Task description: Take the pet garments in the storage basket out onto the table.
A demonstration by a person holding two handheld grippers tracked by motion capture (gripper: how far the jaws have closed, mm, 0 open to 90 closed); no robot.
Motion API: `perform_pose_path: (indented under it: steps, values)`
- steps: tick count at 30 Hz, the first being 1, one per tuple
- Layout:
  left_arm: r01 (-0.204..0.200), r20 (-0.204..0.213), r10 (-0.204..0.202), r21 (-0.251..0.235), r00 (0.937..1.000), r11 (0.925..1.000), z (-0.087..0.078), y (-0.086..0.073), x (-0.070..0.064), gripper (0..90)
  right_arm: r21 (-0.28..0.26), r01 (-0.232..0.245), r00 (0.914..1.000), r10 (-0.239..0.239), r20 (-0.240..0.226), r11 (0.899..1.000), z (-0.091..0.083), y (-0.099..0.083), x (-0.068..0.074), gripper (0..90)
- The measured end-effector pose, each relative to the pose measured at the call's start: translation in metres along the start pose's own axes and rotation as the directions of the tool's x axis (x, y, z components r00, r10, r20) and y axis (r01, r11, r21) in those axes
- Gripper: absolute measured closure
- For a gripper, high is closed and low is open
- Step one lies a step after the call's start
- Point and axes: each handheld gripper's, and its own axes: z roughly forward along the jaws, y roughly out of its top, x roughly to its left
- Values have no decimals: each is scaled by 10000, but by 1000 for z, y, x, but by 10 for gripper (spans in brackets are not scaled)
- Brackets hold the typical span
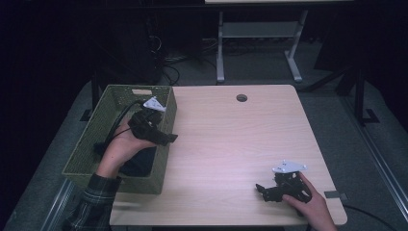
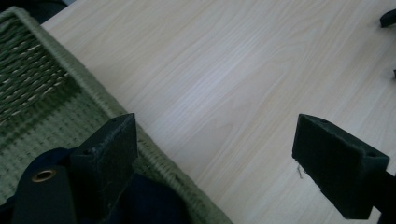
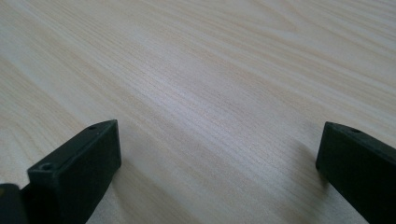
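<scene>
Hovering over the green woven basket (image 1: 91, 144), the left hand-held gripper (image 1: 166, 137) is released; the right hand-held gripper (image 1: 262, 190), well apart from it on the bench (image 1: 231, 139), is released too.

No text, label or number seems readable on anything here.

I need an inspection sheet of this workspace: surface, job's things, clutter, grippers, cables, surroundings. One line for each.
Surface: light wooden table, round hole near the far edge.
Job's things: green woven basket at the table's left edge; a dark item lies inside it, kind not clear.
Clutter: nothing seen on the tabletop.
Grippers: left gripper open, held above the basket's right rim; right gripper open, low over the table near the right front corner.
Cables: black cable trails from the left gripper into the basket; more cables on the floor behind.
Surroundings: dark room, grey floor, white desk frame behind.
</scene>
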Motion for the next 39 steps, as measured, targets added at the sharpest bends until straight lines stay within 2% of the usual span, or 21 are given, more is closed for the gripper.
perform_pose_path:
  steps: [10, 19, 27, 39]
  values:
    - [369, -494, -368, 20, 9981, 9993, -18, -12, 22, 141, -1, 2, 10000, -2, -1, 10000, 0, 0, 0, 0]
    - [826, -851, -824, -9, 9930, 9966, -27, -28, 40, 142, 0, 5, 10000, -5, 0, 10000, 0, 0, 0, 0]
    - [1157, -1051, -1132, 181, 9880, 9931, -27, -44, 56, 142, 19, 4, 10000, -4, -8, 10000, 0, 0, 0, 0]
    - [1580, -1159, -1516, 490, 9816, 9862, -14, -66, 73, 142, 20, 3, 10000, -3, -3, 10000, 0, 0, 0, 0]
